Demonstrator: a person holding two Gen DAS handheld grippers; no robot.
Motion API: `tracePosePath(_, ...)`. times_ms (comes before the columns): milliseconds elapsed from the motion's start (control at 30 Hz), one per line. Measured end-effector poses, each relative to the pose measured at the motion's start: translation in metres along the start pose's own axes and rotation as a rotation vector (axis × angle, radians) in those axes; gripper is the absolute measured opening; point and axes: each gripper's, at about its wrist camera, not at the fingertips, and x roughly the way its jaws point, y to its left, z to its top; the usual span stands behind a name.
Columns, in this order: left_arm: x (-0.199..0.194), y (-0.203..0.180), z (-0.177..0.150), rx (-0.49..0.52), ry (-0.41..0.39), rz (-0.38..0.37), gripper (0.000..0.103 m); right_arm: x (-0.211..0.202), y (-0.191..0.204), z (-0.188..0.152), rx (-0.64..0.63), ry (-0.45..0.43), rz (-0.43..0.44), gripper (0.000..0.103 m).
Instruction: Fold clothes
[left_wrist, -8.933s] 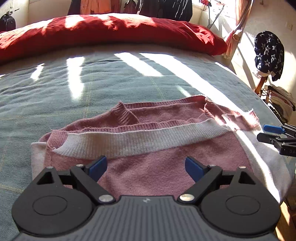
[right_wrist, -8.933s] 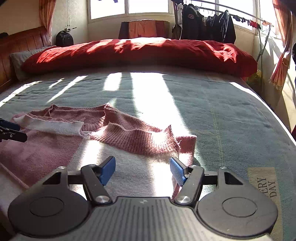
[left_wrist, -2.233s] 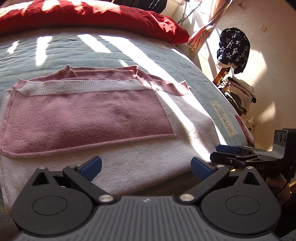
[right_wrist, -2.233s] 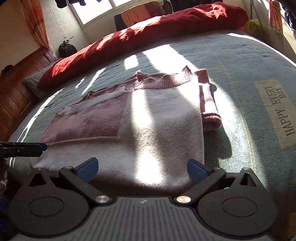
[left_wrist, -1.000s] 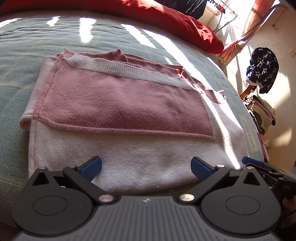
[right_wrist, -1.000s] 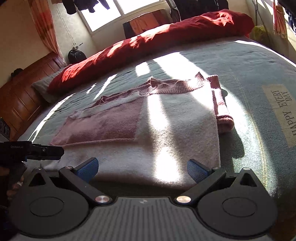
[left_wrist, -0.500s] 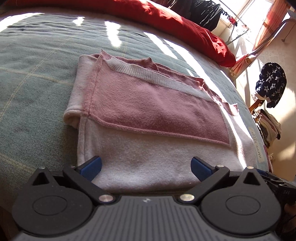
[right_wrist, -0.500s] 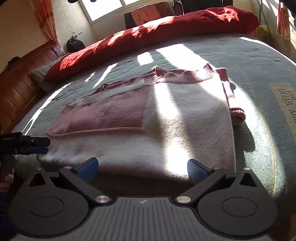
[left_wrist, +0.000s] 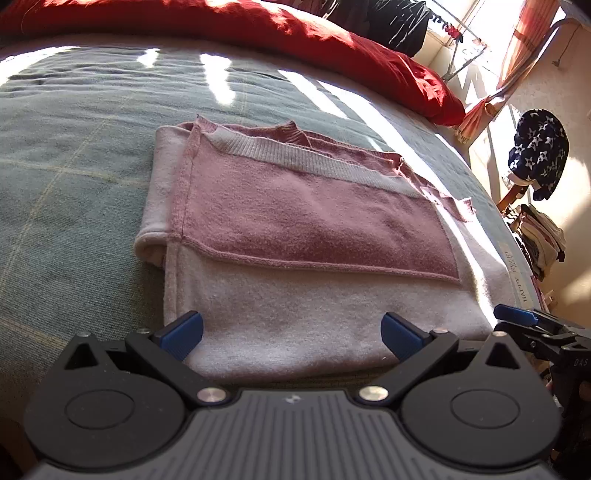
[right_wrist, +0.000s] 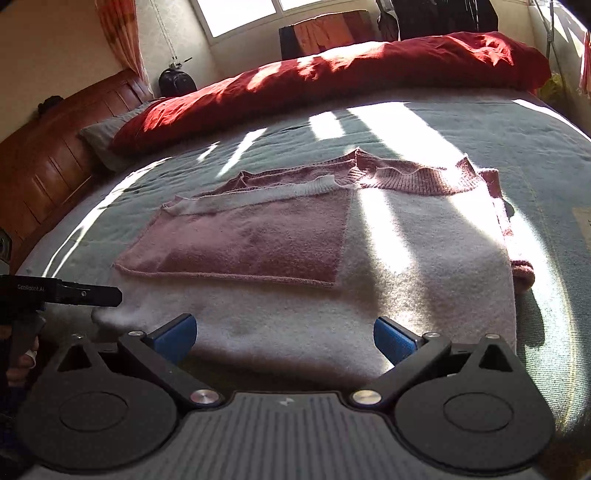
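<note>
- Left wrist view: the left gripper (left_wrist: 291, 334) is level at the near edge of the bed (left_wrist: 74, 155), fingers pointing across the mattress toward the far side. Its blue-tipped fingers (left_wrist: 183, 329) are spread wide with nothing between them.
- The pink-and-white sweater (left_wrist: 295, 229) lies flat and partly folded on the green-grey bedspread, its white lower hem along the bed's near edge, just ahead of the fingertips. Contact between fingertips and hem cannot be confirmed.
- A pink panel is folded over the white body; a ribbed white band runs along the panel's far side.
- The right gripper (left_wrist: 532, 325) enters at the right margin, off the sweater's near right corner. Its opening cannot be judged from this side-on angle.
- A red duvet (left_wrist: 258, 33) is heaped along the bed's far edge. A star-patterned garment (left_wrist: 537, 151) hangs beyond the right edge.
- Right wrist view: the right gripper (right_wrist: 284, 338) is also level at the near edge, fingers wide apart and holding nothing, facing the sweater's (right_wrist: 406, 258) white hem.
- The left gripper (right_wrist: 74, 293) projects from the left margin, close to the sweater's near left corner, with a hand on its grip below.
- A sleeve cuff lies along the sweater's right side.
- A wooden headboard (right_wrist: 48, 155) stands at the left end of the bed.
</note>
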Motion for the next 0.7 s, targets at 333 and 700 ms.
tracePosePath(333,-0.010,-0.008,0.021,0.093,-0.043,0.013,0.102,0.017,0.014,0.001,-0.032,0.057,-0.017,0.103)
tracePosePath(700,0.023,0.005,0.058,0.153,-0.035,0.006,0.102,0.034,0.023,0.002,-0.056,0.096,-0.042,0.103)
